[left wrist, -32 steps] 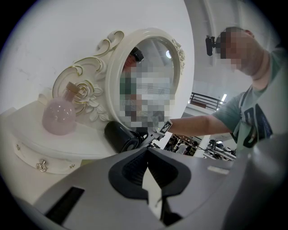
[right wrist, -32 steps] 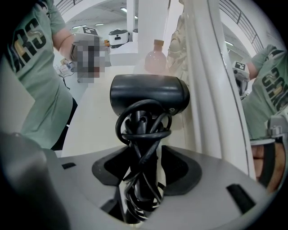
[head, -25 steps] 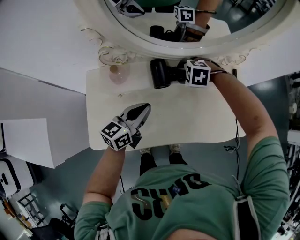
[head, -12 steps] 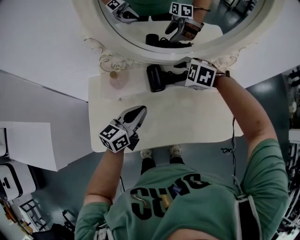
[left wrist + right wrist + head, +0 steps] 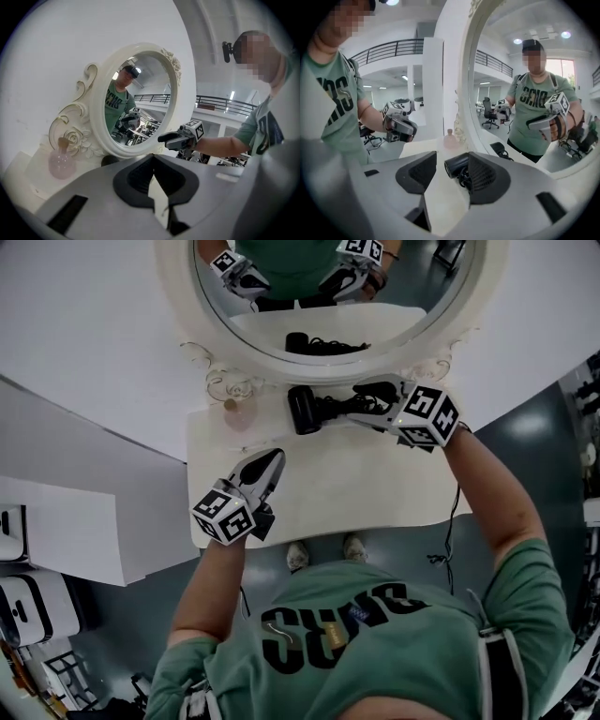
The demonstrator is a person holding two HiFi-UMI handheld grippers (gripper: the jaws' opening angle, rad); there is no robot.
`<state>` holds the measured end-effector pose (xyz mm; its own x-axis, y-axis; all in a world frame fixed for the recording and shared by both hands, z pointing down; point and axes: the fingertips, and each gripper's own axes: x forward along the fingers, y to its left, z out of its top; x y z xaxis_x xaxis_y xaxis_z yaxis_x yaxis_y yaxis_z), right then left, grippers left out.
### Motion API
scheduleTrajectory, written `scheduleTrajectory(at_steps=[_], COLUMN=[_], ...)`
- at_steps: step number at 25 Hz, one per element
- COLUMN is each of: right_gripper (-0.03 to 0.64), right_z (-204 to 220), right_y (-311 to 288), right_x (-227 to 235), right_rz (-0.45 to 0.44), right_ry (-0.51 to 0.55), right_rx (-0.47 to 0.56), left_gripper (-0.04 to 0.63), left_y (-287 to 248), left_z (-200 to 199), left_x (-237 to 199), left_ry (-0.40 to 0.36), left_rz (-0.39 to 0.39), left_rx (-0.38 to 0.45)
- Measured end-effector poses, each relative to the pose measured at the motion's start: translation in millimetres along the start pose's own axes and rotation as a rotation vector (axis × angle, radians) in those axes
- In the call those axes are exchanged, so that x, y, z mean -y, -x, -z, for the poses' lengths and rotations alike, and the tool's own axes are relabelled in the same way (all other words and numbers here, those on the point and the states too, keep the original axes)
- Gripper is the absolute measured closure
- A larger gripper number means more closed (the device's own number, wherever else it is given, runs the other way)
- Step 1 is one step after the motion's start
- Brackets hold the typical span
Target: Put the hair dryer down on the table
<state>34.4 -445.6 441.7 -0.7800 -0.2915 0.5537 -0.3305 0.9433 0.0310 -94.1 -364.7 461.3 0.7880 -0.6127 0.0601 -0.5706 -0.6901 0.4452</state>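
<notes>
The black hair dryer (image 5: pixel 305 411) lay on the white desk (image 5: pixel 375 484) beside the round mirror (image 5: pixel 328 367), near a pink bottle (image 5: pixel 239 414).

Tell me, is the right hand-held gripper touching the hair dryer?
Apart. The left gripper view shows the right hand-held gripper up in the air, jaws open and empty; the hair dryer lies on the table.

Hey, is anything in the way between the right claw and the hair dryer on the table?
Nothing visible. The right claw, jaws apart and empty, having just closed a little, hangs right over the hair dryer lying on the table.
</notes>
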Motion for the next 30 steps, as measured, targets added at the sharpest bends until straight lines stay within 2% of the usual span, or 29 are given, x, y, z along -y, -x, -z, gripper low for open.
scheduleTrajectory(at_steps=[7, 13, 23, 30], right_gripper=[0.476, 0.540, 0.615, 0.623], right_z=[-5, 8, 31, 39], right_y=[64, 96, 98, 100], right_x=[-41, -60, -84, -99], right_rz=[0.082, 0.180, 0.232, 0.228], right_ry=[-0.126, -0.213, -0.309, -0.318], right_rx=[0.209, 0.304, 0.372, 0.374], left_gripper=[0.586, 0.586, 0.586, 0.586], left_y=[2, 8, 21, 33], left_z=[-31, -42, -32, -18], left_x=[38, 62, 81, 86], left_ry=[-0.046, -0.078, -0.079, -0.062], left_rz=[0.009, 0.017, 0.001, -0.033], left_rx=[0.025, 0.035, 0.051, 0.061])
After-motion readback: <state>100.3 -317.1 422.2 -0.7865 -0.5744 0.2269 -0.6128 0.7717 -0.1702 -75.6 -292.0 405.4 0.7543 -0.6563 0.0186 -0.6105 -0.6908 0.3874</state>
